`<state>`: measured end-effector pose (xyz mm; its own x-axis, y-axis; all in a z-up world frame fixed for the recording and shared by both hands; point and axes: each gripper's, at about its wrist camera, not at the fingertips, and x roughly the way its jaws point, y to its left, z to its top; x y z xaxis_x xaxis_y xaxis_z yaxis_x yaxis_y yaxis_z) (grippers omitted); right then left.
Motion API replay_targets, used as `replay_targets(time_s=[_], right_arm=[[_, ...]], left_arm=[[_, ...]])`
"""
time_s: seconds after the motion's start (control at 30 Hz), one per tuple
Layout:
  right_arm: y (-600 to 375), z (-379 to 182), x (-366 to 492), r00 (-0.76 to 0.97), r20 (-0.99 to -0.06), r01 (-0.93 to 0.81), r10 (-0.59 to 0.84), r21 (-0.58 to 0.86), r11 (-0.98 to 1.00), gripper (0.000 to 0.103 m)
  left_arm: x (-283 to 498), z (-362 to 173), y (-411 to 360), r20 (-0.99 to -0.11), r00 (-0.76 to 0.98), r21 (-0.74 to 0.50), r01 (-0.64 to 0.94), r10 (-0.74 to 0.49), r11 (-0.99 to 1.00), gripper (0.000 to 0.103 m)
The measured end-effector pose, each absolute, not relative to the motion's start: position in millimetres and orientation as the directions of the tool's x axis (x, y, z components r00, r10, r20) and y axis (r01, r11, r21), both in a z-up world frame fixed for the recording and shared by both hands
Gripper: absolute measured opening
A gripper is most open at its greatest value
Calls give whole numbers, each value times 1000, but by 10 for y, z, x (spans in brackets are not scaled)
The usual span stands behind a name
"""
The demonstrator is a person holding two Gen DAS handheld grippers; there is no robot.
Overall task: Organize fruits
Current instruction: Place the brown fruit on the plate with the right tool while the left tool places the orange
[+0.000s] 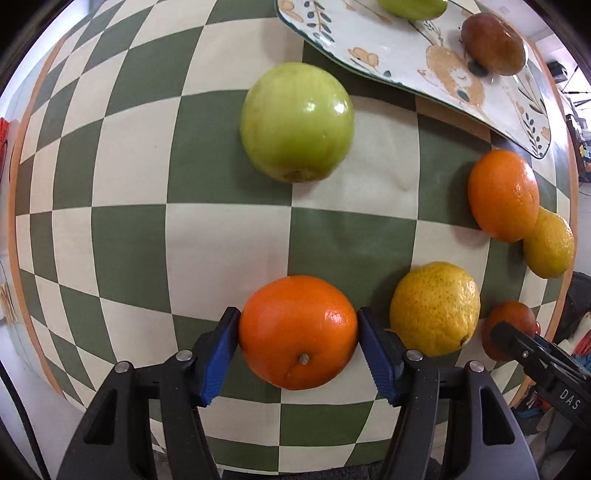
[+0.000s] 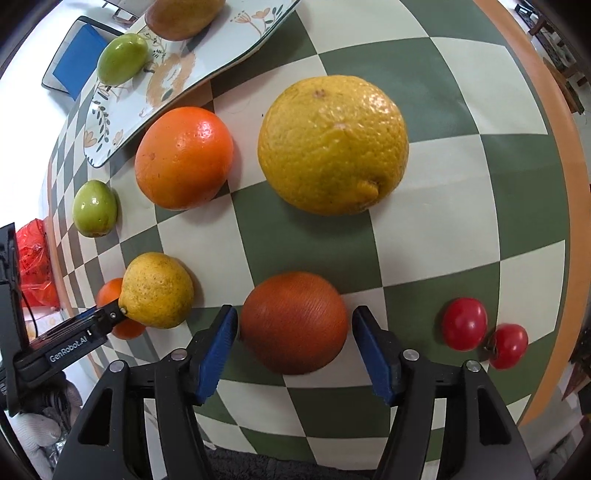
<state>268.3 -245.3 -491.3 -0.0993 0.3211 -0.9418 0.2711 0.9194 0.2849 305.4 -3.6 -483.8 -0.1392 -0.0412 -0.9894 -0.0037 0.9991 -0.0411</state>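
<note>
In the left wrist view my left gripper has both blue pads pressed against the sides of an orange that rests on the checkered tablecloth. In the right wrist view my right gripper stands open around a dark reddish-orange fruit; the left pad touches it and a thin gap shows at the right pad. A floral plate at the back holds a red-brown fruit and a green one. On the cloth lie a green apple, a second orange, a lemon and a big yellow citrus.
Two small red tomatoes lie right of the right gripper, close to the table's orange rim. A red bag sits beyond the left edge. A gloved hand holds the left gripper.
</note>
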Motion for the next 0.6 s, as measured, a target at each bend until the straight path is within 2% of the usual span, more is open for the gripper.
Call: replay_targets(time_s=[0.07, 0.17, 0.27, 0.37, 0.47, 0.6], right_arm=[[-2423, -4925, 2705, -97, -946, 254, 308, 275, 927, 60], [-2356, -4891, 2699, -105, -954, 222, 282, 254, 941, 60], [-2344, -4741, 2696, -77, -947, 232, 313, 288, 929, 60], [-2358, -4375, 2810, 6, -938, 221, 346, 339, 914, 59], [-2351, -4010, 3081, 92, -929, 185, 358, 369, 911, 59], [-2313, -3805, 3636, 155, -933, 141, 324, 346, 928, 59]], left_arm=[[3004, -4850, -48, -990, -139, -39, 2, -39, 999, 62], [2916, -4811, -37, -991, -133, -32, 4, -31, 999, 61], [3016, -4637, -10, -990, -114, -85, -5, -85, 996, 61], [3114, -4224, 9, -989, -44, -144, 9, -143, 990, 61], [3481, -3753, -61, -984, 48, -168, 44, -170, 985, 61], [4109, -3506, -153, -980, 99, -169, 62, -175, 984, 61]])
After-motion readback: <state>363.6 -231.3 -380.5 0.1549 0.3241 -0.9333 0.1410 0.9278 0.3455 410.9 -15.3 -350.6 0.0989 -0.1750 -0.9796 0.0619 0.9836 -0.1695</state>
